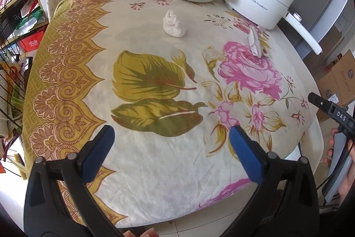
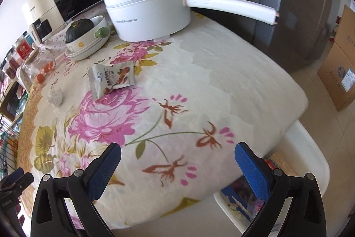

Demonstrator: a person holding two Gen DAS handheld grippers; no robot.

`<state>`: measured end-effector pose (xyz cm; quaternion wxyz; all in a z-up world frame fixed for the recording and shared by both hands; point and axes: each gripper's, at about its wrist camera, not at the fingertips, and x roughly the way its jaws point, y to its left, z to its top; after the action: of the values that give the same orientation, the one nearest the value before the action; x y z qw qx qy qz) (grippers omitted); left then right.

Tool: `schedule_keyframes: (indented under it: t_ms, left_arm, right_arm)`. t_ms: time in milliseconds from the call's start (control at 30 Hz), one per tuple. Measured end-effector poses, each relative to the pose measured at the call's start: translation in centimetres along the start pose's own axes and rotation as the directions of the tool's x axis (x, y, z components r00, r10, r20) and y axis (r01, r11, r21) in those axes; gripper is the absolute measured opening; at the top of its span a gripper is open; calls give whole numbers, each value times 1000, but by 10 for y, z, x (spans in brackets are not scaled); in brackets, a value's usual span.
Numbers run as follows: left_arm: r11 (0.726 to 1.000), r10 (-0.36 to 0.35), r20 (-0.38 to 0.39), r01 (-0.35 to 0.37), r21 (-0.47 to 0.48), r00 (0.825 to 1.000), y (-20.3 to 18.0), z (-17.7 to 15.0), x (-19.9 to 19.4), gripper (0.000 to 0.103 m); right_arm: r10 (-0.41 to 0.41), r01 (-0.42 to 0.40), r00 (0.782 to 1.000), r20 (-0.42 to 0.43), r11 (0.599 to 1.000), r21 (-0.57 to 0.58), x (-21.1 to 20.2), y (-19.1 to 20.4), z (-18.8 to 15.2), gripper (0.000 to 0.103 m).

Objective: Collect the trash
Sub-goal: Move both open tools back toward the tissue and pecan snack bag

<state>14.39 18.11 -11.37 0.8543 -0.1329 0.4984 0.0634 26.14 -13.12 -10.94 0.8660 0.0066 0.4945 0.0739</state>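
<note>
Left gripper (image 1: 172,148), right gripper (image 2: 177,161): fingers apart, nothing held. Crumpled white tissue wad (image 1: 174,24), printed foil snack wrapper (image 2: 112,79) lie uncollected, well beyond fingertips. White bin (image 2: 310,168) below right fingers possibly holds trash.

Floral-clothed table (image 1: 155,170): crumpled tissue (image 1: 174,24), snack wrapper (image 2: 112,79), pot (image 2: 150,12).

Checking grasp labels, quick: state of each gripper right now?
Left gripper: open, holding nothing, above the tablecloth.
Right gripper: open, holding nothing.
</note>
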Motion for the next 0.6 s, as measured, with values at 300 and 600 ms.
schedule_keyframes:
  t_ms: [300, 600]
  left_arm:
    - [998, 49, 25, -47, -52, 998, 21, 24, 27, 103]
    - [999, -42, 105, 39, 27, 994, 17, 71, 58, 103]
  right_arm:
    - [90, -88, 996, 13, 988, -124, 35, 68, 21, 103]
    - [179, -178, 983, 30, 983, -36, 73, 79, 65, 103]
